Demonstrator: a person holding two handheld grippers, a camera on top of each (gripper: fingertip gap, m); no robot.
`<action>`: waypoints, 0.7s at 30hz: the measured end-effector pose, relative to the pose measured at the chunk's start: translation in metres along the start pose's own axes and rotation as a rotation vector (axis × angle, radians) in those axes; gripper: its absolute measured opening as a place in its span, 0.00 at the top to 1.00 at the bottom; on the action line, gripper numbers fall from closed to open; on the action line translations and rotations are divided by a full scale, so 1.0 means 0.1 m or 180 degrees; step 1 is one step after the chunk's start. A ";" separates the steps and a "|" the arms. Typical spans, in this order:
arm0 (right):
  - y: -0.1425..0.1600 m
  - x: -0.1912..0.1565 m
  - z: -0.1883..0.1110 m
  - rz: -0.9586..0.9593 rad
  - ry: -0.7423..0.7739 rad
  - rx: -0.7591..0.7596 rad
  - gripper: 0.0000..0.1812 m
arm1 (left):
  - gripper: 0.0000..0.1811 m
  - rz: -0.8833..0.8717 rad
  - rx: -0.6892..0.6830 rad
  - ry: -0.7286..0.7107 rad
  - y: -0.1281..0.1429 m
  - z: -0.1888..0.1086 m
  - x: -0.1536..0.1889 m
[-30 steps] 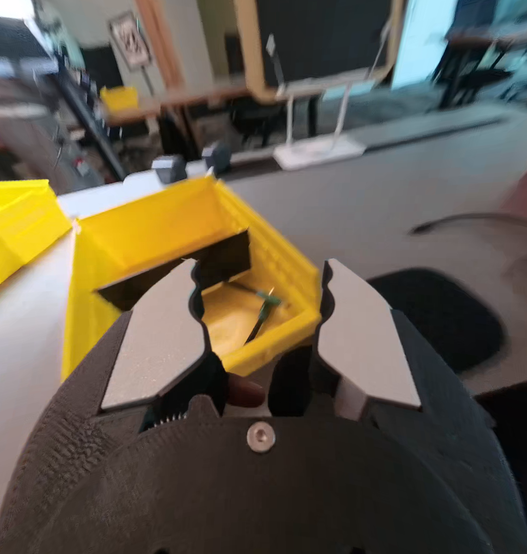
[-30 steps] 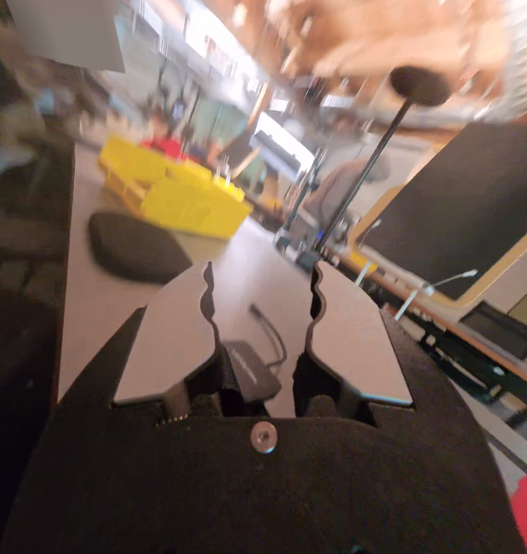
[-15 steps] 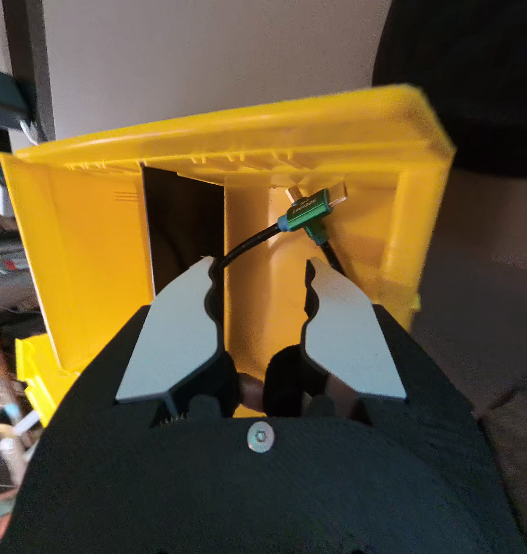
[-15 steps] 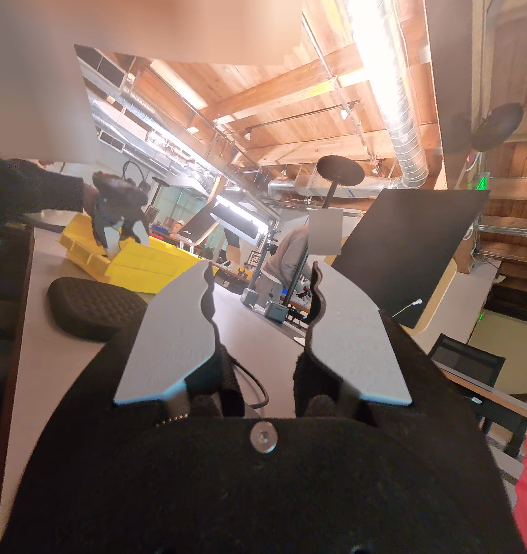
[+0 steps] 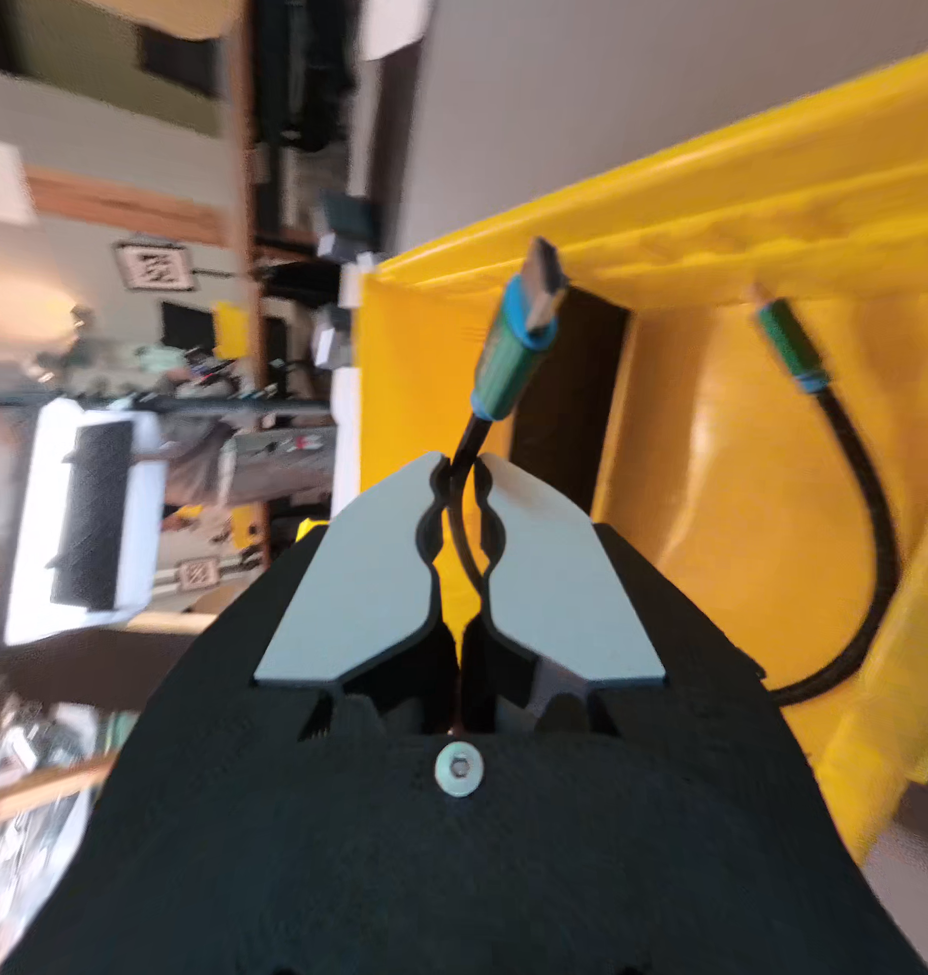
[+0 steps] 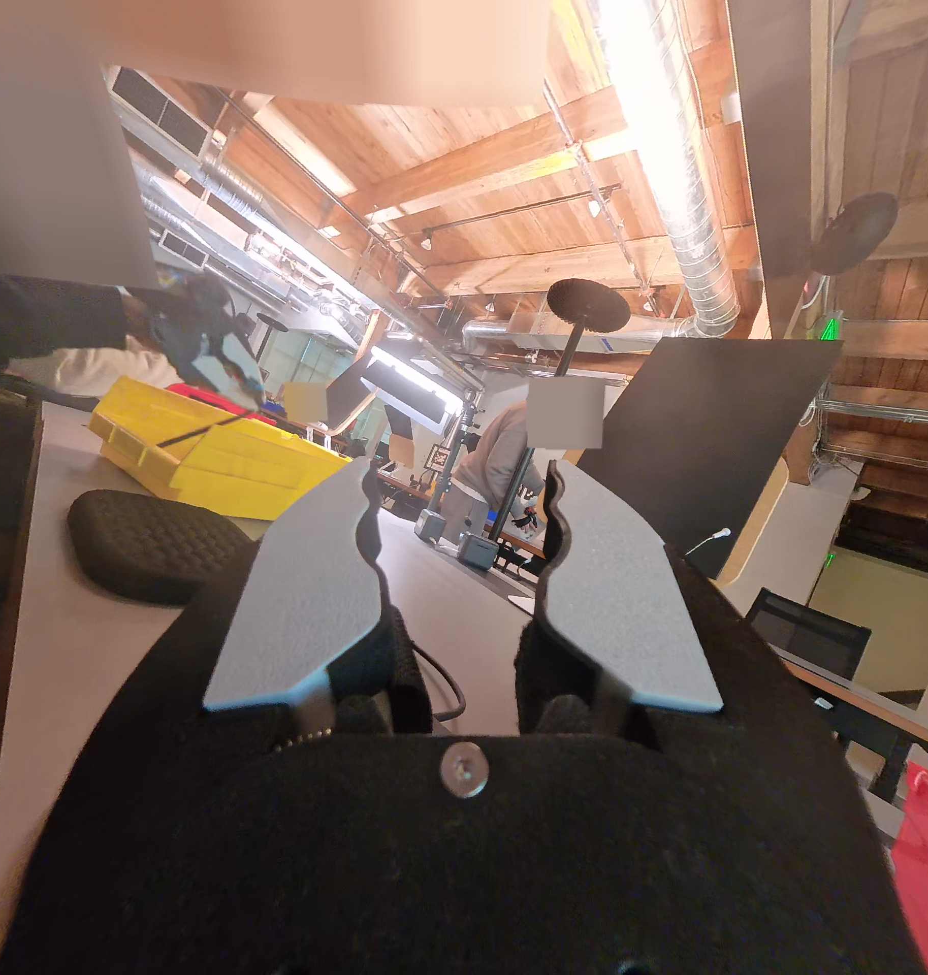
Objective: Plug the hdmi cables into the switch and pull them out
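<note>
My left gripper (image 5: 461,467) is shut on the black braided cord of an HDMI cable (image 5: 459,506). Its green plug with blue rings (image 5: 514,337) sticks up past the fingertips, over the yellow bin (image 5: 741,221). The cable's other green plug (image 5: 789,343) hangs inside the bin. In the right wrist view the left gripper (image 6: 224,364) holds the cable (image 6: 198,432) above the bin (image 6: 229,464). My right gripper (image 6: 459,475) is open and empty, low over the grey table (image 6: 451,596). A thin black lead (image 6: 448,686) lies under it. The switch is hidden.
A black padded wrist rest (image 6: 150,543) lies on the table between the bin and my right gripper. A black divider (image 5: 562,395) stands inside the bin. Small grey boxes (image 6: 477,548) and a stand pole (image 6: 519,475) sit at the table's far edge. A person stands beyond.
My left gripper has closed on the cable's cord and lifted it up out of the bin, turning as it rose. My right gripper has stayed open and hardly moved.
</note>
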State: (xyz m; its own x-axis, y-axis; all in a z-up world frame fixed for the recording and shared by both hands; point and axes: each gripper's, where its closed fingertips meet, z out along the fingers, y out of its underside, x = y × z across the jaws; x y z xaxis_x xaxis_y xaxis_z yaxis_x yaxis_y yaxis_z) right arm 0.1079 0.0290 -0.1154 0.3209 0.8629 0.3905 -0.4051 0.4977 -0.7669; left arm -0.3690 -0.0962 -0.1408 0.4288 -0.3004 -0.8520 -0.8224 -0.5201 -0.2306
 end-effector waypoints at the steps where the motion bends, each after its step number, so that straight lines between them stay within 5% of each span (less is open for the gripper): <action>1: 0.00 0.00 0.00 -0.0004 0.0004 0.0000 0.67 | 0.96 -0.0076 -0.0042 -0.0197 0.04 -0.12 -0.15; 8: 0.01 -0.01 0.01 -0.0053 0.0011 -0.0016 0.68 | 0.97 -0.0488 -0.0234 -0.1971 0.09 -1.15 -1.15; 13: 0.01 -0.01 0.01 -0.0090 0.0022 -0.0037 0.69 | 0.97 -0.0519 0.0208 -0.3167 -0.53 -1.82 -1.40; 16: 0.02 -0.01 0.01 -0.0116 0.0019 -0.0044 0.69 | 0.97 -0.0229 0.0562 -0.3171 -1.15 -1.79 -1.18; 21: 0.02 -0.04 0.01 -0.0213 0.0009 -0.0072 0.71 | 0.97 0.0298 0.0918 -0.2706 -2.10 -1.26 -0.55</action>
State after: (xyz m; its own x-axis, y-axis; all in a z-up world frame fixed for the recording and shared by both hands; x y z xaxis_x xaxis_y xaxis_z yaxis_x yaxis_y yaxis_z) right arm 0.1053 0.0271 -0.1183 0.3491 0.8274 0.4399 -0.3632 0.5522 -0.7505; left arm -0.1728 -0.0716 0.0139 0.0284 0.4205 -0.9068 -0.9510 -0.2681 -0.1541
